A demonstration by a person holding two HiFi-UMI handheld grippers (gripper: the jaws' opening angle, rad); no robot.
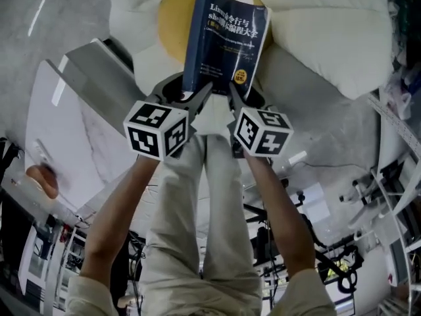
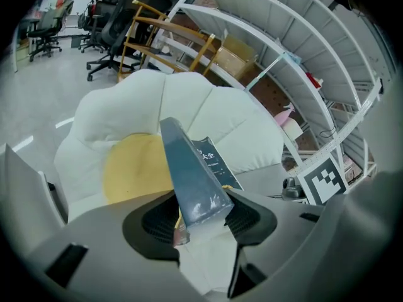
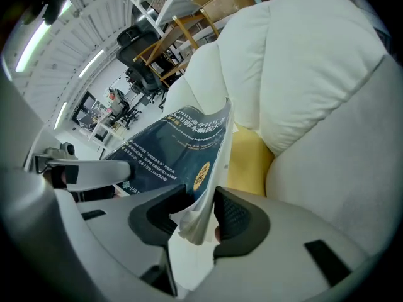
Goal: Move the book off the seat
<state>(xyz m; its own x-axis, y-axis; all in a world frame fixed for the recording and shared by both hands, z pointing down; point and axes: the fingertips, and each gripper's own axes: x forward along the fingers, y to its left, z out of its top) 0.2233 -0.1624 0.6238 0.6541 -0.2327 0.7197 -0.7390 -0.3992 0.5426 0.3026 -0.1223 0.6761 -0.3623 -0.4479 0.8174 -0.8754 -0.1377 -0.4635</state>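
**Position of the book.** The book (image 1: 223,38) is held over the yellow seat cushion (image 1: 172,18) of the white armchair (image 1: 329,38). Its long axis runs straight away from the person, from the claws toward the chair back. The dark cover faces up and toward the person. The near short edge is raised. Whether the far edge rests on the cushion cannot be told.

**Claws.**
- The 2 claws stand side by side at that near edge, 1 on each corner, equally close to it.
- The left claw (image 1: 197,97) is closed part-way on the spine corner. Its own view shows the pads pressing on either side of the spine.
- The right claw (image 1: 235,96) is closed part-way on the open-page corner, with the pads pinching cover and pages together. A few pages splay out below the grip.

**Pose.** Both forearms reach forward and nearly parallel above the person's legs (image 1: 197,209), claws pointing at the chair.

**Assessment.** The book lies wholly ahead of both claws. Clearing the seat therefore appears to call for a joint pull back toward the body, or a swing toward the pale counter (image 1: 66,130) on the left. The hold is on 1 end only, so the far end may sag.
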